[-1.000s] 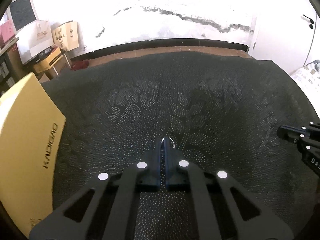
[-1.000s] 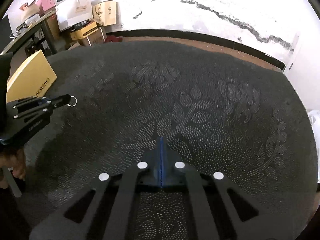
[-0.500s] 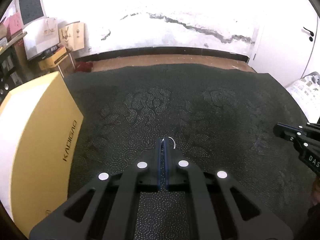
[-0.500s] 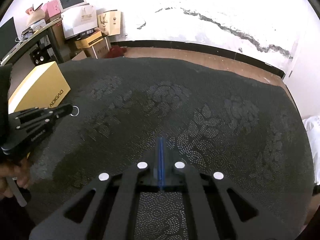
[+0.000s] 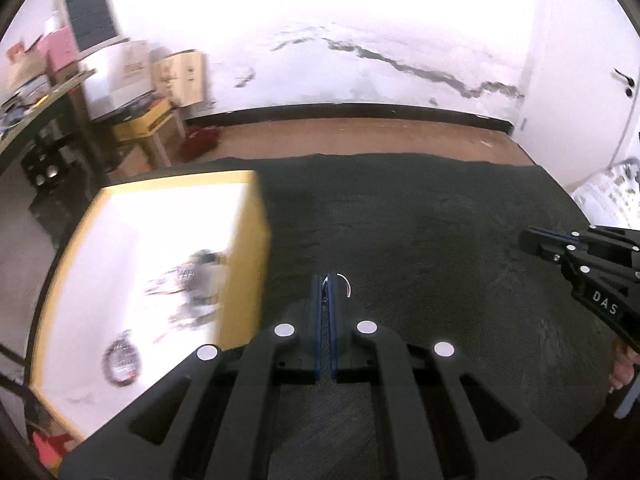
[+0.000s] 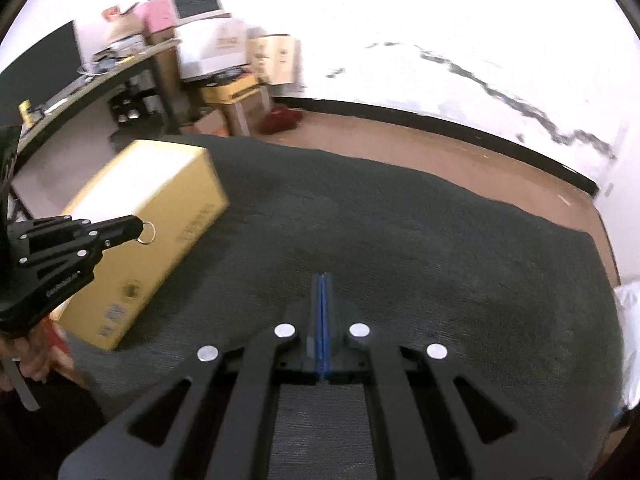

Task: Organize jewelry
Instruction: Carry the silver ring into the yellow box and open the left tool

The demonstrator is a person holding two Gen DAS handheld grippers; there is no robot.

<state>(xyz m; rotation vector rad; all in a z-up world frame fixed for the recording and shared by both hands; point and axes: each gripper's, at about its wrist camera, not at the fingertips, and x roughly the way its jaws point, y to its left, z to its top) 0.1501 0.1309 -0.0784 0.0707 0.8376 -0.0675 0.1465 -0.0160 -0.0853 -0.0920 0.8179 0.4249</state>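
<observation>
My left gripper (image 5: 326, 280) is shut on a small silver ring (image 5: 343, 283) and holds it above the dark patterned cloth (image 5: 420, 240). The same ring (image 6: 147, 233) shows at the left gripper's tip (image 6: 136, 226) in the right wrist view. An open yellow box (image 5: 152, 280) with a white inside lies just left of the left gripper; blurred jewelry pieces (image 5: 120, 358) lie in it. The box (image 6: 144, 232) also shows in the right wrist view. My right gripper (image 6: 322, 280) is shut and empty above the cloth; it shows at the right in the left wrist view (image 5: 528, 238).
The cloth covers a table whose far edge (image 5: 360, 156) meets brown floor (image 5: 360, 136). Shelves with cartons (image 5: 132, 80) and a monitor (image 5: 88, 16) stand at the far left. A white patterned bag (image 5: 612, 188) lies at the right edge.
Both grippers have risen and tilted up, showing more room. The left gripper has moved left with the ring, and the box's open inside has come into view.
</observation>
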